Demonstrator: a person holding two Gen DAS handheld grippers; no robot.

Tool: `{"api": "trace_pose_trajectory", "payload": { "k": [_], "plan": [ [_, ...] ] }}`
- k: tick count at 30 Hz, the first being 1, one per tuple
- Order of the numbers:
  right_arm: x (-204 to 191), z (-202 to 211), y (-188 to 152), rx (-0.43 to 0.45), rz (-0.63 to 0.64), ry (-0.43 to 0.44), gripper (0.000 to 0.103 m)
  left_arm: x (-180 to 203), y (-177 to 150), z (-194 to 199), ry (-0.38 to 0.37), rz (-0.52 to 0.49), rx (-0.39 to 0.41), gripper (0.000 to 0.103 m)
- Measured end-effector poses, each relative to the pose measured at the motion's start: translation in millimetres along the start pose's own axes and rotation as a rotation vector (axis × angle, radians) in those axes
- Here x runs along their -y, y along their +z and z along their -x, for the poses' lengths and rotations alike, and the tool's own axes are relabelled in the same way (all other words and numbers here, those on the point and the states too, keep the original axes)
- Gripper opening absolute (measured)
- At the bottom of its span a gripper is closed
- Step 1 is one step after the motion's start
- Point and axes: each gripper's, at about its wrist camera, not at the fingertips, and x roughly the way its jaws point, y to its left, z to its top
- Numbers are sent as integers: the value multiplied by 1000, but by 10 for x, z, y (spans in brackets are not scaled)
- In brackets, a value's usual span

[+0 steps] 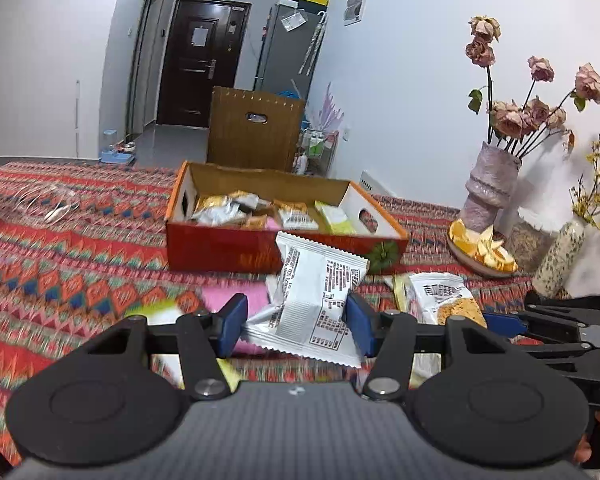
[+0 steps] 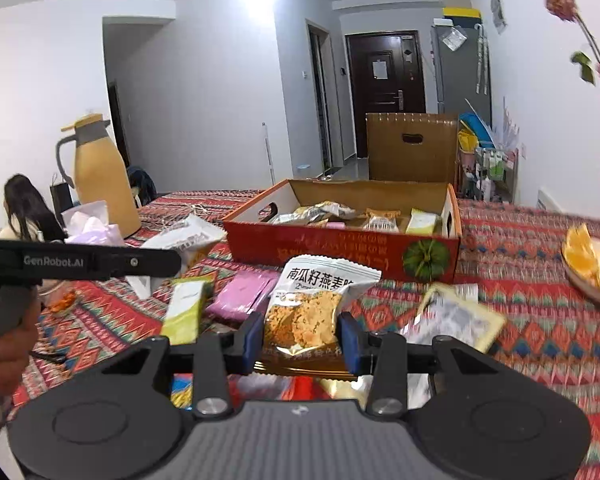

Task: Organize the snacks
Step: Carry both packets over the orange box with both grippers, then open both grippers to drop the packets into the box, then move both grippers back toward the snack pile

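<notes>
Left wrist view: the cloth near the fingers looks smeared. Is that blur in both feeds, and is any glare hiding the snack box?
Left wrist view: tablecloth and loose packets near the bottom streak with motion blur; the held white packet and red snack box stay readable. Right wrist view: the gold-edged packet smears, and a bright ceiling glare sits well above the box.

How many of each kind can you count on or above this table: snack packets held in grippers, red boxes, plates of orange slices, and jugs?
Held packets: 2 (white packet in the left gripper; oat packet in the right gripper)
Red box: 1
Plate of orange slices: 1
Jug: 1
Total: 5
</notes>
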Motion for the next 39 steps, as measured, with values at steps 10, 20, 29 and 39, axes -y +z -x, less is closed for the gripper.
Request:
{"api": "trace_pose_trajectory", "payload": {
  "k": [10, 20, 29, 39],
  "plan": [
    [392, -799, 694, -1, 51, 25, 40, -103, 726, -1069, -33, -49, -33, 55],
    [850, -2234, 1223, -145, 49, -13, 40, -400, 1290, -2552, 8, -12, -165, 55],
    [894, -3175, 1330, -315, 68, -24, 41, -693, 1269, -3021, 57, 28, -224, 62],
    [915, -2829, 1396, -245, 46, -9, 43, -633, 1296, -2678, 56, -11, -202, 62]
  ]
}}
